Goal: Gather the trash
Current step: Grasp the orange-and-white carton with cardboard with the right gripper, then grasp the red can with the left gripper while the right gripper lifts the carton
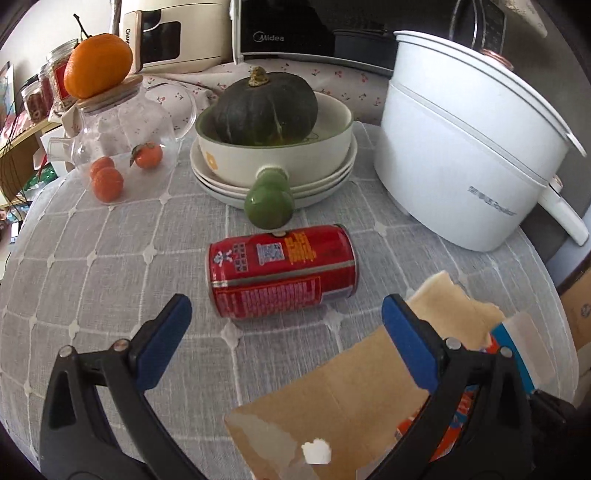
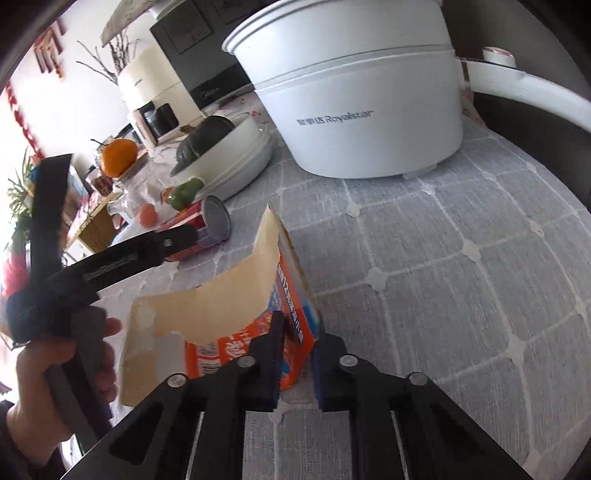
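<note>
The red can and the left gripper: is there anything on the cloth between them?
No. In the left wrist view only bare grey tablecloth lies between the open left gripper and the red can. The torn carton sits off to the right.

Pretty sure we're looking at a home kitchen or dining corner here. We've got a table under a grey checked tablecloth packed with everyday cooking stuff: a white Royalstar electric pot, a dark green squash sitting in a cream bowl on stacked plates, and a glass teapot with a big orange on its lid and little mandarins beside it. Behind that we can see a Midea microwave, a cream countertop appliance and jars on a side shelf. Red hangings on the wall give it a lived-in family feel.
</note>
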The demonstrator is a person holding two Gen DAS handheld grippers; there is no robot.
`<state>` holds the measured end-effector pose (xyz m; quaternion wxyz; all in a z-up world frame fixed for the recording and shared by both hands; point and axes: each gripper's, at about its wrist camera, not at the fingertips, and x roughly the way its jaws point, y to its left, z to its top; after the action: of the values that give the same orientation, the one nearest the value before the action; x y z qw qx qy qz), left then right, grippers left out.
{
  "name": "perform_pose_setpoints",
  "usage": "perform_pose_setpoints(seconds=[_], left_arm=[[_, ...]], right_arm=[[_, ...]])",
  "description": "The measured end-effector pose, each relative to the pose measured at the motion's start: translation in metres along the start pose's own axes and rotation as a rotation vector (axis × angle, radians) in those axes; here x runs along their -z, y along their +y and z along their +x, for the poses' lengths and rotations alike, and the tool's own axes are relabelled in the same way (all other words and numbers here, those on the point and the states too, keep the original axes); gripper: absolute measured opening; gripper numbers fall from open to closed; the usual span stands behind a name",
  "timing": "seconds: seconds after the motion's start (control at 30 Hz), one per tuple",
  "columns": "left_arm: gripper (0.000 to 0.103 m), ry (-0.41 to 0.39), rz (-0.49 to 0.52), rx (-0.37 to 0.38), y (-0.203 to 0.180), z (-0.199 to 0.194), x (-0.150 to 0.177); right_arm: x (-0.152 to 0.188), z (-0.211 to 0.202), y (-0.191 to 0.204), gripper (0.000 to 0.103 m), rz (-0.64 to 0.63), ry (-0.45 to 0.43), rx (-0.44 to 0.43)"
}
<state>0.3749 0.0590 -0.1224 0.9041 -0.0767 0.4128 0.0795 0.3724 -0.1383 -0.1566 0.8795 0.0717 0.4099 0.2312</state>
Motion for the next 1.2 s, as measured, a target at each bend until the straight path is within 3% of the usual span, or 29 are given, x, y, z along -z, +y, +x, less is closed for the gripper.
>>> perform_pose_setpoints(seconds=[0.2, 0.27, 0.47, 0.83, 1.2], left_arm=[[0.102, -0.006, -0.033, -0.024, 0.002, 0.014, -0.006], [0.089, 0.011, -0.036, -0.015, 0.003, 0.020, -0.010], [0.088, 0.004, -0.033, 0.037, 0.009, 0.009, -0.006], [0.087, 0.013, 0.027, 0.098, 0.032, -0.063, 0.027], [0.087, 0.009, 0.059, 0.175, 0.035, -0.150, 0.076]], right_arm=[[-0.001, -0.004, -0.002, 0.004, -0.041, -0.017, -0.004], [-0.001, -0.004, -0.007, 0.004, -0.033, -0.014, -0.008], [0.004, -0.011, -0.011, 0.004, -0.037, -0.006, 0.009], [0.012, -0.059, 0.015, 0.003, -0.080, 0.004, 0.127], [0.046, -0.131, 0.050, 0.003, -0.121, -0.014, 0.210]])
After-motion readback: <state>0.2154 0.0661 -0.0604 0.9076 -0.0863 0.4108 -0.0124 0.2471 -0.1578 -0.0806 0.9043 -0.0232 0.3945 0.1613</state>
